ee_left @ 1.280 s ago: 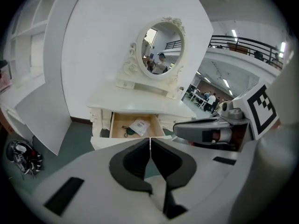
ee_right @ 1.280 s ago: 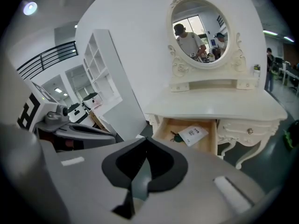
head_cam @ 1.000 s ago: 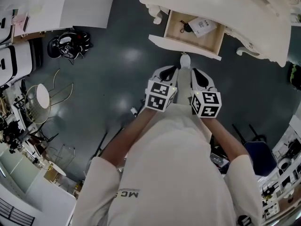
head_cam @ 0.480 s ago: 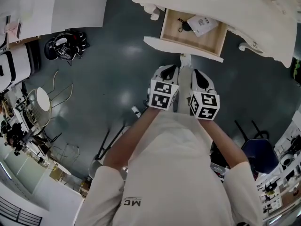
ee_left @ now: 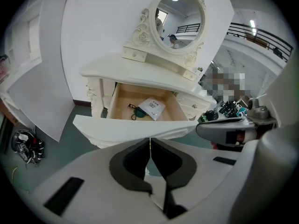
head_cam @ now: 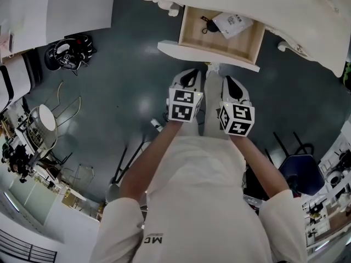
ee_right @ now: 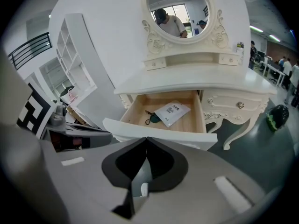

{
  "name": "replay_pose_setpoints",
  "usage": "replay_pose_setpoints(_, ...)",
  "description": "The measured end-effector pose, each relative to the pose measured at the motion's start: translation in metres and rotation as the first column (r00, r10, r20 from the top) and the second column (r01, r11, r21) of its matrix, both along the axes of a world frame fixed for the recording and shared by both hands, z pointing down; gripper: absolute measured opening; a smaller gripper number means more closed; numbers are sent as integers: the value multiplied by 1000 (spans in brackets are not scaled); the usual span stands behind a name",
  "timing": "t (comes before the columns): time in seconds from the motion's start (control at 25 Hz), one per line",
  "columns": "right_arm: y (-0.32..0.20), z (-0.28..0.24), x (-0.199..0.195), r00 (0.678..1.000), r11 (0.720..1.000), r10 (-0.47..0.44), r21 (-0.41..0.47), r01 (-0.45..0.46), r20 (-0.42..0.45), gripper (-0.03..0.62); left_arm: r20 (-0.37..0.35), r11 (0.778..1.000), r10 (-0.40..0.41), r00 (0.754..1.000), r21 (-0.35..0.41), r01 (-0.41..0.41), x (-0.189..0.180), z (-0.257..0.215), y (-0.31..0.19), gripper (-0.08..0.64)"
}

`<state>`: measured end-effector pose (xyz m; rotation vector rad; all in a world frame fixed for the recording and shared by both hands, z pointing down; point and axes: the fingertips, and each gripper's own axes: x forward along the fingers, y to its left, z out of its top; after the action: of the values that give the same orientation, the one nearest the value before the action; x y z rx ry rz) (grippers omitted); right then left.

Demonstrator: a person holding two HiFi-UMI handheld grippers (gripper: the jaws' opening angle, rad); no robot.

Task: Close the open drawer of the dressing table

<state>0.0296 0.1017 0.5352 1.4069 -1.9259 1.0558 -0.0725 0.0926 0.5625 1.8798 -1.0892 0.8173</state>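
Observation:
The cream dressing table (head_cam: 285, 10) stands ahead with its wooden drawer (head_cam: 219, 34) pulled out; inside lie a white packet (head_cam: 233, 22) and a small dark item (head_cam: 207, 26). The drawer's white front (head_cam: 205, 56) faces me. My left gripper (head_cam: 189, 76) and right gripper (head_cam: 230, 84) hang side by side just short of that front, both shut and empty. In the left gripper view the drawer (ee_left: 142, 108) sits just beyond the left gripper (ee_left: 150, 141); in the right gripper view the drawer (ee_right: 163, 113) lies past the right gripper (ee_right: 146, 141). An oval mirror (ee_left: 180, 13) tops the table.
A black headset (head_cam: 68, 53) lies on the dark floor at left, beside a white panel (head_cam: 60, 7). A wire stool (head_cam: 46, 119) and cluttered shelves stand at far left. A blue chair (head_cam: 293, 174) is at right. A green object (ee_right: 278, 115) lies by the table leg.
Both grippers have moved forward together toward the drawer front, and the dressing table sits closer in the head view. The drawer stays open.

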Motion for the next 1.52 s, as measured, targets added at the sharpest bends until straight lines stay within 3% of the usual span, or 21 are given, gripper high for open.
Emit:
replay_pose_setpoints(0.44, -12, 37, 8, 1000, 999, 28, -38, -28, -7, -3, 43, 1000, 8, 999, -14, -8, 4, 35, -9, 17)
replay_pose_setpoints(0.84, -19, 65, 19, 999, 995, 33, -88, -36, -37, -3, 28, 998, -1, 1000, -57, 2, 14, 56, -11, 17)
replay_pose_setpoints(1.52, -38, 57, 22, 999, 997, 32, -72, -34, -34, -5, 55, 1000, -21, 998, -18, 22, 20, 55, -34, 17)
